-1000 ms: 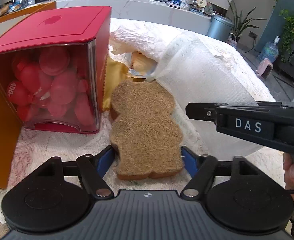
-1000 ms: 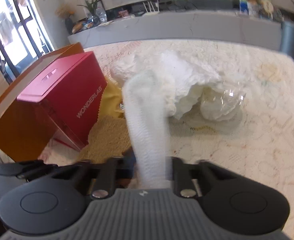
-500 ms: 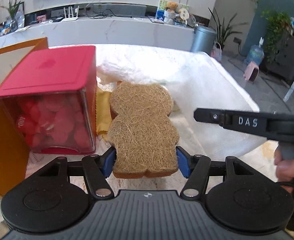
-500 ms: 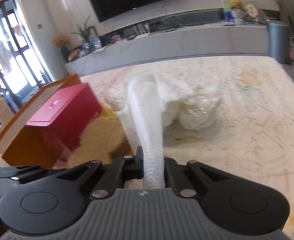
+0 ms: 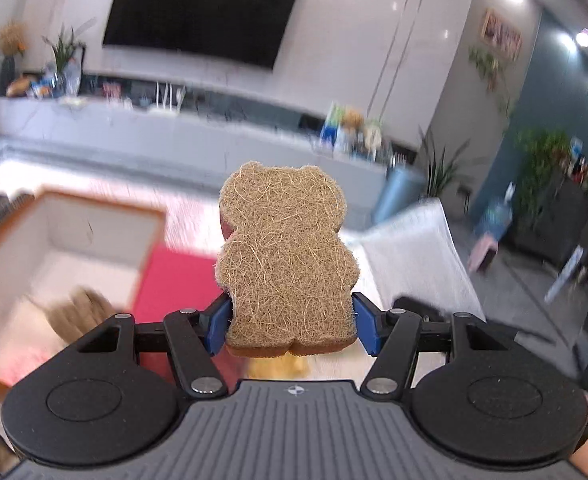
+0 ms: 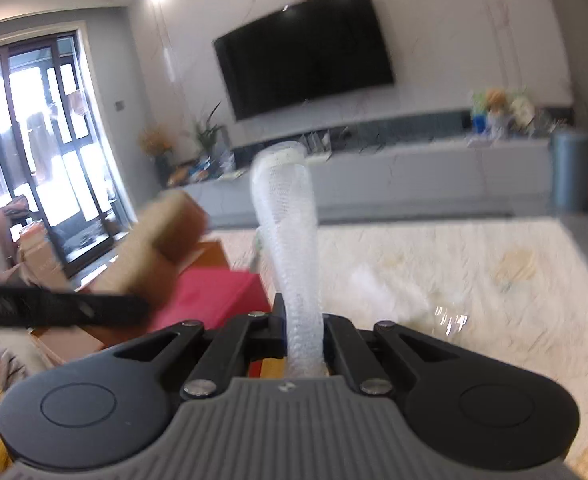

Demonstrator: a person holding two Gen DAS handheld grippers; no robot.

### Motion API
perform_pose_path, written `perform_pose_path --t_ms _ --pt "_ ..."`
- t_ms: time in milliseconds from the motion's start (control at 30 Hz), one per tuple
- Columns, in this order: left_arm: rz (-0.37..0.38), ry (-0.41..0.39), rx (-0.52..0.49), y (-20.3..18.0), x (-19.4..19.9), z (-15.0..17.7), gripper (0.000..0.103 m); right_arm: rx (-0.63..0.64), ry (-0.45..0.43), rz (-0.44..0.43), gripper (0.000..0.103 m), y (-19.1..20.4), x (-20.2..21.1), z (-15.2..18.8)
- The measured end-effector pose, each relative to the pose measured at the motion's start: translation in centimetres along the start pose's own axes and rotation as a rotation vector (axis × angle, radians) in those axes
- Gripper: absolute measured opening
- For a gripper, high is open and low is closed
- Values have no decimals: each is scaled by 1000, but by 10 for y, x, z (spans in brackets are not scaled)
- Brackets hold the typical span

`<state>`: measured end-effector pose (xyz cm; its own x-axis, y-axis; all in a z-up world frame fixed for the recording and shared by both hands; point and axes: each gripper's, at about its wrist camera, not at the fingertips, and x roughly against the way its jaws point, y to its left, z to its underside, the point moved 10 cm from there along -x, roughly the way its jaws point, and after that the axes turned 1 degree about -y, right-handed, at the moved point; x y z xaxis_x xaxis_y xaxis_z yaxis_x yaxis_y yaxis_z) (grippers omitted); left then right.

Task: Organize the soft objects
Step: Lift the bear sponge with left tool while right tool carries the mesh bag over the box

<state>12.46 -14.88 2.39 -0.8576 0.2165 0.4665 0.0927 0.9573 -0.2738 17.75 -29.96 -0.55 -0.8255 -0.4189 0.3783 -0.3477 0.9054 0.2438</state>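
A bear-shaped brown fibre sponge stands upright in the air, pinched at its base by my left gripper, whose blue pads press its two sides. My right gripper is shut on a white mesh cloth that rises from between its jaws. The same cloth shows blurred at the right of the left wrist view. The sponge and the left gripper's finger appear at the left of the right wrist view.
An open orange box with a white inside lies below left, with the red box beside it. A crumpled white cloth and clear plastic lie on the lace-covered table. A long counter and a TV stand beyond.
Both grippers have risen off the table and tilted up, lifting the sponge and the mesh cloth. The room's far wall and TV have come into view and the boxes have dropped lower.
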Motion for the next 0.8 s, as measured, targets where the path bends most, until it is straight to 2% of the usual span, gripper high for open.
perform_pose_path --t_ms 200,333,500,567,633,800 --pt "-22 -126 23 31 47 -48 71 137 -76 17 0 57 15 -34" --pt "-78 -178 -1 53 64 -67 71 192 -148 48 0 100 25 -59" --pt "-107 -191 12 86 75 -82 71 274 -184 5 0 170 27 -78" --pt "-114 -184 -28 100 77 -84 72 294 -188 -31 0 197 21 -79" --pt "-123 -180 -58 117 81 -82 72 311 -182 -51 0 220 10 -76" --pt "-172 -162 -25 164 76 -73 71 283 -136 -97 0 252 -36 -63"
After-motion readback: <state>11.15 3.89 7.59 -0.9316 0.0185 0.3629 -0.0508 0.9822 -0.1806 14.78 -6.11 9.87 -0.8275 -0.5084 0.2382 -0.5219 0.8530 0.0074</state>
